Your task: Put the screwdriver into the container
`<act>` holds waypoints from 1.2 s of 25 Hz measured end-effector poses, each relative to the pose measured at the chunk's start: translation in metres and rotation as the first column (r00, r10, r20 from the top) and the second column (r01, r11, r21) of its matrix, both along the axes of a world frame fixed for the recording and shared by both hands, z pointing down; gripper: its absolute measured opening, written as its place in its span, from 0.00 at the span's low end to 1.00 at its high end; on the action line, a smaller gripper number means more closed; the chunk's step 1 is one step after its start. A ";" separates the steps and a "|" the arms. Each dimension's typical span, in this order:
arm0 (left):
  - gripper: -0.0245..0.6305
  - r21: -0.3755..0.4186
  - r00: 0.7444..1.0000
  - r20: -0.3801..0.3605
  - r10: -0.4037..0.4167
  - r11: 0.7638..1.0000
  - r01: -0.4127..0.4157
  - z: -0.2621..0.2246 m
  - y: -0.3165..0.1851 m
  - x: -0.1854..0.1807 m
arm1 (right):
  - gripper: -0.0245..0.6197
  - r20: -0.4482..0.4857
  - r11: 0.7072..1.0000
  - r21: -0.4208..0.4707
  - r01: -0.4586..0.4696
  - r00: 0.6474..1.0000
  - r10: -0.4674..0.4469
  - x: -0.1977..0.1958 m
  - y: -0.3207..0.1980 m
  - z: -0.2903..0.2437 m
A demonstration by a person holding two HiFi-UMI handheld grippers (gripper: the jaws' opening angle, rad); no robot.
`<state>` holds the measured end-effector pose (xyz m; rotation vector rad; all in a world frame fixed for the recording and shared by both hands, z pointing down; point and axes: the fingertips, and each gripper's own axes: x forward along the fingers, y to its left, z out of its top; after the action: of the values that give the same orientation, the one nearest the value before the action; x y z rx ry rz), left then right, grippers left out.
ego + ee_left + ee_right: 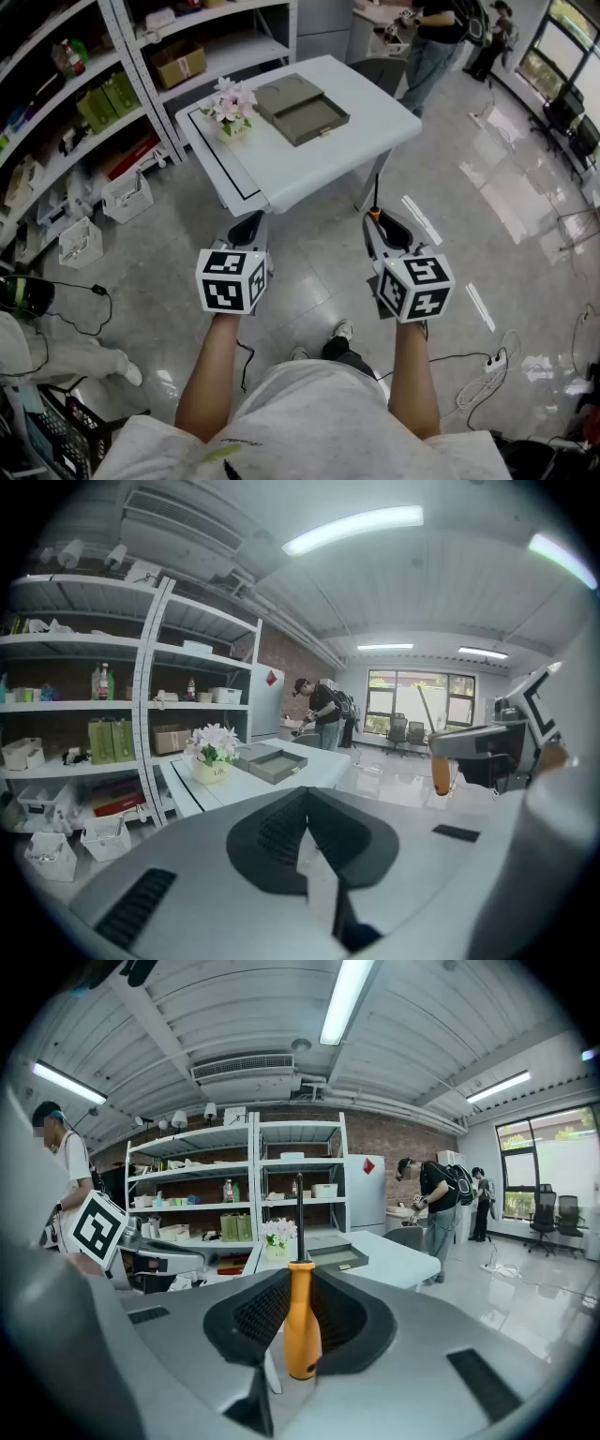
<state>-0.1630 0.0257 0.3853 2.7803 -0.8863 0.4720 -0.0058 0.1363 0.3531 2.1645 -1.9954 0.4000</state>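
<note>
Transport step: your right claw [300, 1277] is pinching the screwdriver [301, 1321] by its orange handle, shaft standing straight up out of the jaws, and the grip looks square with no visible tilt. The left claw [305, 803] is pressed together with nothing in it, level with and beside the right one. Insertion hasn't started. The container [302, 108] is well ahead of both claws on the white table [319, 164], lying open with its tray facing up, and only bare floor lies between you and the table. I'd say the next move is to walk in, carry the right claw over the near table edge, stop above the open tray, then tip the shaft down to lie flat before you let go, because upright it will likely topple or bounce off the rim. Watch the edges. The near table edge runs across just ahead of and below the claws, and the flower pot [232, 111] sits touching or just off the container's left side, so come in from the right of centre. The shelving [141, 66] crowds the left claw's outer side. Out past the right claw the floor stays open. A person [433, 37] stands beyond the table's far corner, well apart. Cables [473, 375] lie on the floor behind the right claw, so avoid stepping back.
</note>
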 end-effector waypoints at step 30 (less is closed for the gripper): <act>0.04 0.014 0.985 0.073 -0.159 0.987 0.159 0.010 -0.102 0.164 | 0.15 0.074 0.988 -0.007 0.156 0.985 -0.155 0.182 -0.120 0.036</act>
<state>0.0007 -0.0765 0.3957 2.6862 -1.1182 0.5483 0.1762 0.0165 0.3886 1.9954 -2.1757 0.4733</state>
